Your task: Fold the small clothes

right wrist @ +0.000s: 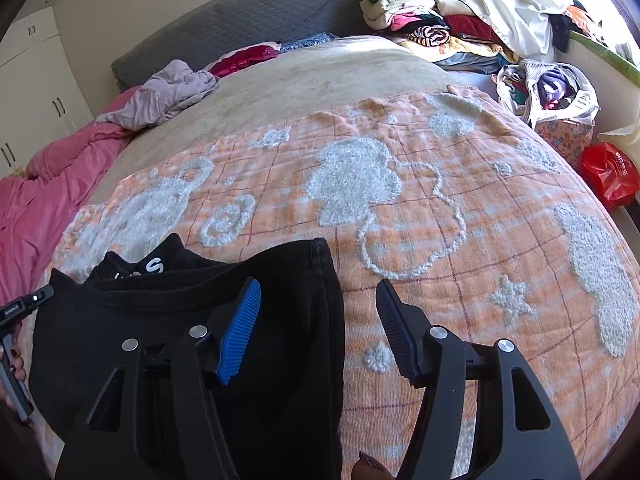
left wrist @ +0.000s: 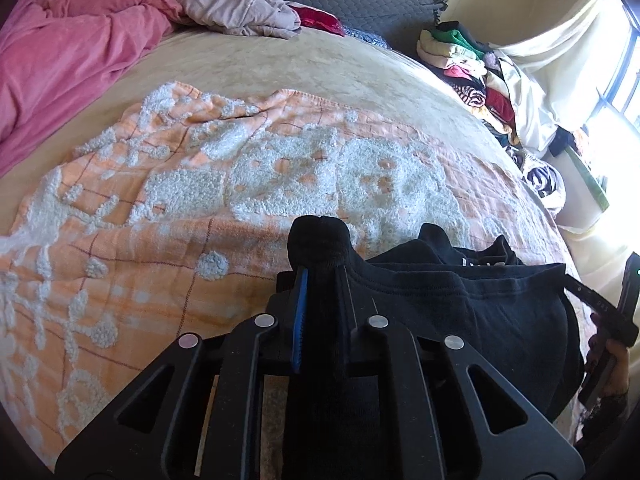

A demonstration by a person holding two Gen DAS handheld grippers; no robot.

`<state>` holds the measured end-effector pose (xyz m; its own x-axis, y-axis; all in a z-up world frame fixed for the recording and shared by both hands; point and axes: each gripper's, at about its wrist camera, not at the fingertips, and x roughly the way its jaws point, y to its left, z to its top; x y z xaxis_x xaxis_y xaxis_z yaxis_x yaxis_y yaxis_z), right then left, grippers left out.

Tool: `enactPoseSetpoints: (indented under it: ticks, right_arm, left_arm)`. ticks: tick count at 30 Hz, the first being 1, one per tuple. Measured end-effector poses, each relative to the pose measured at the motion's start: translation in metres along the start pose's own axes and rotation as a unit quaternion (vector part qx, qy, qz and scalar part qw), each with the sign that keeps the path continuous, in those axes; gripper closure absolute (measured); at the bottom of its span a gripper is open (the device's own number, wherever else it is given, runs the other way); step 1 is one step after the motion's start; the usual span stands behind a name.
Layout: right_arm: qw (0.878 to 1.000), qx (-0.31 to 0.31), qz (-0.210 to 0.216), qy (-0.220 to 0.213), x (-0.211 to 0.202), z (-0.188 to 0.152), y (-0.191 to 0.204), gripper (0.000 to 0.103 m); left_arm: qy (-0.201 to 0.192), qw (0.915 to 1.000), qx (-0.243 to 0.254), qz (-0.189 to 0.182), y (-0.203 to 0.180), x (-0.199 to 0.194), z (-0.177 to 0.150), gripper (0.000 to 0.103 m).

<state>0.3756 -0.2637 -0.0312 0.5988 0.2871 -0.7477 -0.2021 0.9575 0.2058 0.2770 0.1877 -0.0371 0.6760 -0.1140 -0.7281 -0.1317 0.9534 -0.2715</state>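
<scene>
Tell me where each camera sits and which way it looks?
Left wrist: sits on the left gripper, looking down along its fingers shut on the black garment; a hand shows at right.
Right wrist: sits on the right gripper, fingers open over the orange blanket; fingertips show at the left edge.
Shared: garment, blanket, clothes pile.

Bright daylight from the window (left wrist: pixel 624 80), blown-out glare there, strong fisheye bending, dark vignetted corners
</scene>
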Motion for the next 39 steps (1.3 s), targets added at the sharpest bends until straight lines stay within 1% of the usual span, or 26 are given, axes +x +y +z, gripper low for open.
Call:
enactPoseSetpoints:
  ticks: [1, 2, 3, 5, 7, 9, 10, 11, 12, 15, 16, 18, 19, 20, 22, 24, 26, 28, 29, 30, 31, 33, 35, 37, 38, 39]
  right_arm:
    - [1.0, -0.008, 0.005, 0.008, 0.005, 0.002, 0.003, 0.058]
    - [1.0, -0.014, 0.011, 0.015, 0.008, 0.004, 0.005, 0.091]
    - [1.0, -0.014, 0.015, 0.014, 0.008, 0.006, 0.007, 0.093]
    - [0.999, 0.007, 0.035, -0.01, -0.001, 0.009, 0.004, 0.093]
    - [0.996, 0.049, 0.057, -0.04, -0.011, 0.013, -0.005, 0.094]
    - [0.992, 0.087, 0.053, -0.069, -0.019, 0.017, -0.015, 0.094]
    - [0.991, 0.103, 0.047, -0.075, -0.019, 0.017, -0.02, 0.094]
    - [0.99, 0.112, 0.031, -0.074, -0.018, 0.018, -0.024, 0.094]
    - [0.991, 0.116, 0.009, -0.063, -0.013, 0.018, -0.026, 0.094]
    - [0.991, 0.131, -0.003, -0.021, 0.001, 0.011, -0.036, 0.094]
    - [0.991, 0.132, -0.006, -0.013, 0.001, 0.007, -0.037, 0.091]
    - [0.992, 0.125, 0.001, -0.007, -0.005, -0.004, -0.036, 0.091]
    - [0.993, 0.119, 0.008, -0.005, -0.01, -0.009, -0.034, 0.08]
    - [0.994, 0.111, 0.014, -0.005, -0.015, -0.014, -0.029, 0.066]
    - [0.995, 0.093, 0.014, -0.013, -0.03, -0.024, -0.023, 0.057]
    - [0.997, 0.076, 0.021, -0.018, -0.043, -0.033, -0.017, 0.056]
    - [0.997, 0.067, 0.022, -0.012, -0.051, -0.043, -0.013, 0.047]
    - [0.997, 0.068, 0.019, 0.002, -0.052, -0.053, -0.011, 0.047]
    - [0.997, 0.073, 0.023, 0.014, -0.051, -0.059, -0.01, 0.047]
    - [0.996, 0.081, 0.03, 0.022, -0.05, -0.065, -0.01, 0.047]
    - [0.995, 0.091, 0.037, 0.026, -0.049, -0.07, -0.011, 0.047]
    - [0.992, 0.11, 0.047, 0.033, -0.05, -0.08, -0.011, 0.047]
    - [0.991, 0.118, 0.054, 0.033, -0.053, -0.087, -0.011, 0.047]
    - [0.991, 0.116, 0.061, 0.03, -0.057, -0.091, -0.009, 0.048]
    - [0.99, 0.119, 0.068, 0.029, -0.059, -0.093, -0.01, 0.058]
    - [0.989, 0.127, 0.074, 0.028, -0.061, -0.094, -0.012, 0.065]
  left_arm:
    - [-0.003, 1.0, 0.008, 0.0, -0.002, -0.001, 0.001, 0.097]
    - [-0.008, 0.9998, 0.016, -0.001, -0.004, -0.004, 0.001, 0.098]
    - [-0.016, 0.9997, 0.02, -0.002, -0.005, -0.007, 0.002, 0.098]
    - [-0.037, 0.9991, 0.01, -0.016, -0.002, -0.017, 0.004, 0.098]
    - [-0.062, 0.9966, -0.025, -0.048, 0.008, -0.027, 0.006, 0.099]
    - [-0.078, 0.9935, -0.059, -0.058, 0.018, -0.031, 0.008, 0.099]
    - [-0.08, 0.9925, -0.071, -0.059, 0.024, -0.029, 0.008, 0.099]
    - [-0.074, 0.9925, -0.077, -0.058, 0.026, -0.026, 0.007, 0.099]
    - [-0.066, 0.9935, -0.079, -0.048, 0.027, -0.021, 0.006, 0.099]
    - [-0.035, 0.996, -0.078, -0.028, 0.031, -0.005, -0.002, 0.097]
    - [-0.022, 0.9964, -0.079, -0.022, 0.033, 0.0, -0.005, 0.096]
    - [-0.011, 0.9961, -0.088, -0.007, 0.039, 0.002, -0.011, 0.084]
    - [-0.011, 0.9954, -0.094, -0.011, 0.043, -0.002, -0.013, 0.081]
    - [-0.015, 0.9944, -0.102, -0.02, 0.046, -0.008, -0.016, 0.079]
    - [-0.019, 0.9946, -0.099, -0.022, 0.047, -0.022, -0.022, 0.076]
    - [-0.023, 0.9954, -0.091, -0.02, 0.045, -0.037, -0.03, 0.074]
    - [-0.014, 0.9951, -0.089, -0.039, 0.04, -0.048, -0.039, 0.07]
    - [-0.006, 0.9951, -0.083, -0.052, 0.032, -0.054, -0.048, 0.059]
    - [0.0, 0.9951, -0.08, -0.059, 0.027, -0.056, -0.054, 0.056]
    - [0.009, 0.9946, -0.08, -0.067, 0.023, -0.057, -0.06, 0.05]
    - [0.017, 0.9941, -0.082, -0.07, 0.021, -0.056, -0.065, 0.046]
    - [0.037, 0.9929, -0.094, -0.063, 0.018, -0.051, -0.076, 0.036]
    - [0.049, 0.9895, -0.119, -0.067, 0.02, -0.046, -0.087, 0.034]
    - [0.048, 0.9876, -0.133, -0.068, 0.02, -0.046, -0.093, 0.034]
    - [0.046, 0.9882, -0.131, -0.065, 0.017, -0.046, -0.096, 0.035]
    - [0.045, 0.9891, -0.126, -0.061, 0.015, -0.047, -0.097, 0.04]
